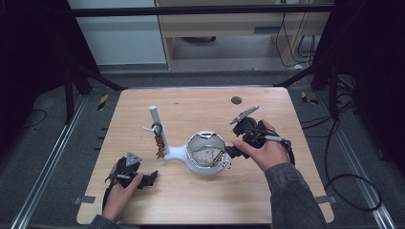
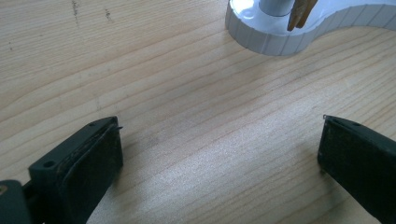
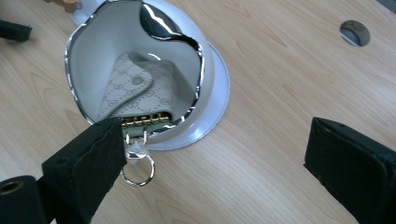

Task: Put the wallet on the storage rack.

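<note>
My right gripper (image 3: 215, 154) sits spread and empty beside the white bowl (image 3: 210, 70), key pouch (image 3: 140, 93) already inside, ring (image 3: 137, 170) over the rim; left gripper (image 2: 219, 154) likewise unclenched, near its base.

The right gripper (image 3: 215, 158) has its jaws spread wide above the wooden table (image 3: 280, 70). A white bowl (image 3: 205, 56) with a chrome rim holds a patterned key pouch (image 3: 135, 88); its key ring (image 3: 137, 171) hangs over the rim beside the left jaw.
</note>
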Demonstrator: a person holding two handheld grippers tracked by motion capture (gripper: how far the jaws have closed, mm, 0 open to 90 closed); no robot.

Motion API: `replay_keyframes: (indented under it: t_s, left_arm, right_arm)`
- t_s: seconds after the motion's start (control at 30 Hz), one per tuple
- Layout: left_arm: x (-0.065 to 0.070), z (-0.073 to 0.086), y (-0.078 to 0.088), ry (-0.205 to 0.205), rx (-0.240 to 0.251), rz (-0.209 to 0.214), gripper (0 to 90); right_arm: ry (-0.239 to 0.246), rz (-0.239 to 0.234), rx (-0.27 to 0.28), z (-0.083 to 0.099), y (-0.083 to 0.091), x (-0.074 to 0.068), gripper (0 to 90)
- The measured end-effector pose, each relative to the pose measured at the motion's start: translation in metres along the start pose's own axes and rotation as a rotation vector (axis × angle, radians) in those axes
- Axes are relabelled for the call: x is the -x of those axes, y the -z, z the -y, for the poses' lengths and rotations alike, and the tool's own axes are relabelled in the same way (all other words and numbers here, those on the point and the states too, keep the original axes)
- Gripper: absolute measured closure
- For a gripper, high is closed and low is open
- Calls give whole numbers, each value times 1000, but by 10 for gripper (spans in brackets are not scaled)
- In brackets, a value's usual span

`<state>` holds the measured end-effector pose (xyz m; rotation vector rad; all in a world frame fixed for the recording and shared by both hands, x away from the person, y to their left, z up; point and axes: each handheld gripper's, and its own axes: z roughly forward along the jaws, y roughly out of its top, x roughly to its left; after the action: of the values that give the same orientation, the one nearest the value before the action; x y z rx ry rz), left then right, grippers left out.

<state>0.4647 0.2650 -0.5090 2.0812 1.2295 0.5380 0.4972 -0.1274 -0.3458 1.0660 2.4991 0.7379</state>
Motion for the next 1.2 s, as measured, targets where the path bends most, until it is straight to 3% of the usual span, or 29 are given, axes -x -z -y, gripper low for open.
replay_keyframes:
  t_s: [0.13, 0.33, 0.8, 1.0, 1.2]
  left_arm:
    - [0, 0, 0, 0, 0, 0, 0]
    - [0, 0, 0, 0, 0, 1, 0]
    - [0, 0, 0, 2, 1, 2, 0]
    - [0, 0, 0, 4, 2, 3, 0]
    - [0, -1, -1, -3, 0, 6, 0]
  right_arm:
    - [-38, 4, 27, 4, 5, 7, 52]
    - [-56, 18, 71, 7, 6, 19, 52]
    - [-181, 172, 138, 19, -7, 54, 71]
    - [-213, 209, 157, 27, -10, 66, 66]
    - [-266, 199, 170, 39, -20, 79, 64]
